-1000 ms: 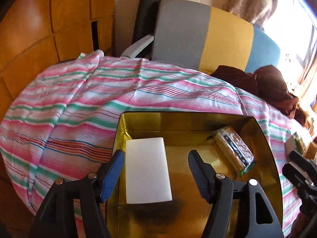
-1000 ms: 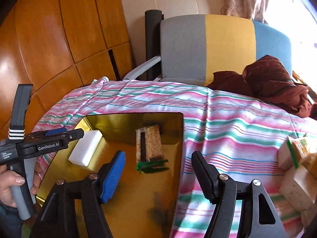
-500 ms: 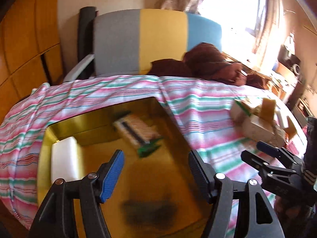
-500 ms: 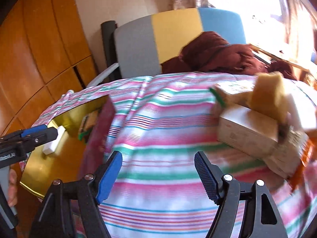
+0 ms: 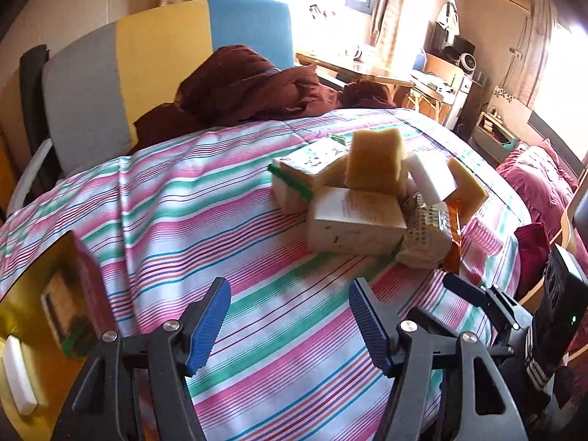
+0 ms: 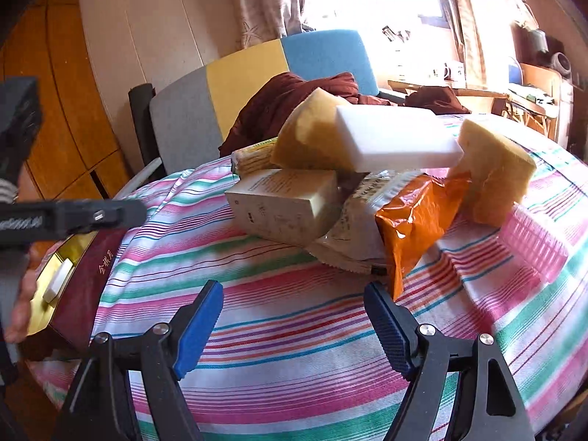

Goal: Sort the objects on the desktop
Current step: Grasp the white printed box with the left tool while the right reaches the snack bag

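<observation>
A pile of objects lies on the striped cloth: a yellow sponge [image 5: 376, 161] and a white sponge [image 6: 393, 137] on top of a pale carton [image 6: 283, 205], with an orange packet [image 6: 415, 217], a second yellow sponge [image 6: 492, 172] and a pink roller [image 6: 533, 239] beside them. My left gripper [image 5: 290, 312] hangs open over bare cloth, short of the pile. My right gripper [image 6: 294, 305] is open too, just in front of the orange packet. The gold tray [image 5: 22, 294] at the left holds a white sponge [image 5: 16, 378] and a biscuit pack [image 5: 62, 312].
A dark red garment [image 5: 250, 84] lies at the table's far edge, in front of a grey, yellow and blue chair back [image 5: 158, 47]. The tray has a maroon outer wall [image 6: 99, 261]. A hand [image 6: 18, 312] shows at the left edge of the right wrist view.
Both grippers have swung right, away from the gold tray and toward the pile. The white sponge and biscuit pack stay in the tray. Both grippers remain open and empty.
</observation>
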`<state>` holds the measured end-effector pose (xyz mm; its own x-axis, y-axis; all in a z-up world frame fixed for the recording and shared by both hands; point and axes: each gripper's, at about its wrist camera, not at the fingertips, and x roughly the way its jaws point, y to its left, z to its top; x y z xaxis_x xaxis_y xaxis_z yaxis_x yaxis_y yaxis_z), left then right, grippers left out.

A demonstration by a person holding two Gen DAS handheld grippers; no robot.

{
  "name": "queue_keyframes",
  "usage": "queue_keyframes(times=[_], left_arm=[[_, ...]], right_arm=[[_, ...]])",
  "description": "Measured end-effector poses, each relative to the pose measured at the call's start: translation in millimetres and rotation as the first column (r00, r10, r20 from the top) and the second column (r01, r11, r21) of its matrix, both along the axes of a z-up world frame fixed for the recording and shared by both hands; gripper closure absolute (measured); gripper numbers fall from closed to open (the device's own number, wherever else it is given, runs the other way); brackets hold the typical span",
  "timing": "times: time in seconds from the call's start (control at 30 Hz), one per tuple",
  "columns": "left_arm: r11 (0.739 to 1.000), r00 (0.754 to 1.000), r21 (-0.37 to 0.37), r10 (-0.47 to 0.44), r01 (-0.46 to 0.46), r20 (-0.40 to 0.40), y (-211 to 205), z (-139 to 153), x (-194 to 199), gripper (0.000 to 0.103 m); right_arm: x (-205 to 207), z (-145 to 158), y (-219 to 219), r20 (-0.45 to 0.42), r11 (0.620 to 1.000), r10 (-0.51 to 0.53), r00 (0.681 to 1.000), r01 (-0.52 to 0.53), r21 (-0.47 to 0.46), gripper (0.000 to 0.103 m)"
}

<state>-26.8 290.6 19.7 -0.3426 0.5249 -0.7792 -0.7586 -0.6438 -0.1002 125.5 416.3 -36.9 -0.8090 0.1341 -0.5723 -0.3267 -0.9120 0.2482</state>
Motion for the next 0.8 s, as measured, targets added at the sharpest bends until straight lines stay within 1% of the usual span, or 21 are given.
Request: queue_keyframes(times=[0.07, 0.17, 0.2, 0.43, 0.6, 0.73, 0.8], left_arm=[[1.000, 0.999, -0.001, -0.023, 0.023, 0.042, 19, -9, -8, 0.033], [1.000, 0.994, 0.013, -0.023, 0.021, 0.111, 36, -19, -22, 0.033], [1.000, 0.992, 0.021, -0.023, 0.020, 0.122, 40, -20, -25, 0.033], [0.998, 0.991, 0.043, -0.050, 0.045, 0.125, 64, -27, -42, 0.033], [0.991, 0.980, 0.068, -0.127, 0.118, 0.154, 70, -31, -29, 0.033], [0.982, 0.972, 0.070, -0.186, 0.177, 0.144, 69, -32, -10, 0.032], [0.974, 0.961, 0.079, -0.224, 0.214, 0.165, 68, -32, 0, 0.032]], right_arm=[[1, -5, 2, -0.007, 1.000, 0.008, 1.000, -0.008, -0.004, 0.022], [-1, -12, 4, -0.014, 1.000, 0.022, 1.000, -0.022, -0.017, 0.021], [-1, -13, 4, -0.021, 0.999, 0.026, 0.999, -0.026, -0.019, 0.021], [0, -17, 8, -0.066, 0.997, 0.057, 0.996, -0.061, -0.050, 0.017], [0, -19, 8, -0.088, 0.995, 0.067, 0.994, -0.072, -0.062, 0.016], [1, -20, 7, -0.097, 0.995, 0.074, 0.993, -0.080, -0.063, 0.015], [1, -21, 7, -0.098, 0.994, 0.079, 0.992, -0.085, -0.062, 0.015]])
